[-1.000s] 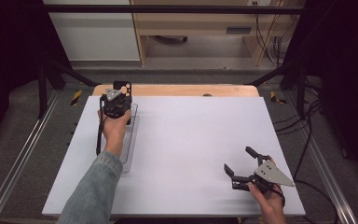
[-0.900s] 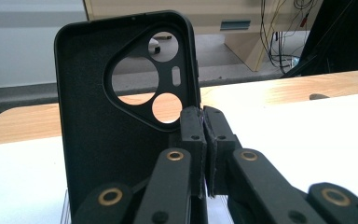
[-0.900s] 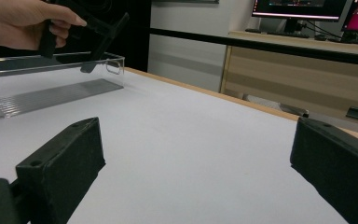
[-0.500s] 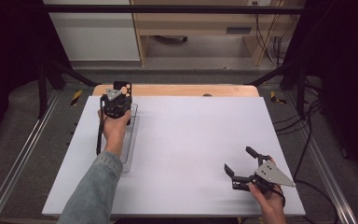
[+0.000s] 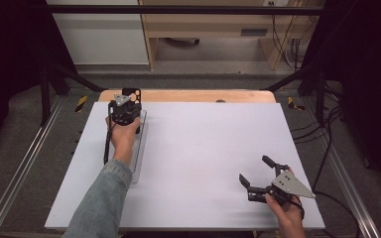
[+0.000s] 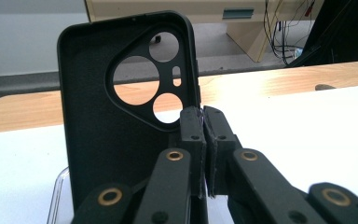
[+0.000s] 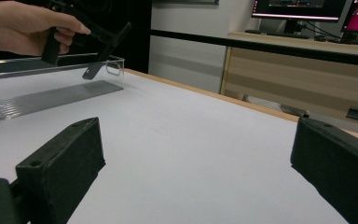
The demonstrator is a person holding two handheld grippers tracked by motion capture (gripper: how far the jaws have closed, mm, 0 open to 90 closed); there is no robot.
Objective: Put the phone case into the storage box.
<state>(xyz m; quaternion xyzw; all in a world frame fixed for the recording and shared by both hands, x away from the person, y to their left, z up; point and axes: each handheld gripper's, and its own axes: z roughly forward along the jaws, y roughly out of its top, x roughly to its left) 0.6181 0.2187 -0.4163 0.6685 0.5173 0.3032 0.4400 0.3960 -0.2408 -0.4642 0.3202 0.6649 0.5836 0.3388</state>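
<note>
A black phone case [image 6: 98,140] with round camera cut-outs stands upright, inner side toward the camera. My left gripper [image 6: 203,116] is shut on its right edge, the jaws pinched together on the thin wall. From above, that gripper [image 5: 124,113] sits over the far end of a clear tray [image 5: 139,153], with the case [image 5: 131,93] sticking out beyond it. My right gripper [image 5: 256,174] rests low near the table's front right, open with nothing between its jaws. Its own view has the right gripper [image 7: 196,163] spread wide over bare white tabletop.
The white table [image 5: 208,148] has a wooden strip [image 5: 188,95] along its far edge. The clear tray [image 7: 51,91] lies at the left side, under the person's hand [image 7: 23,23]. Metal frame rails and cables run along both sides of the table.
</note>
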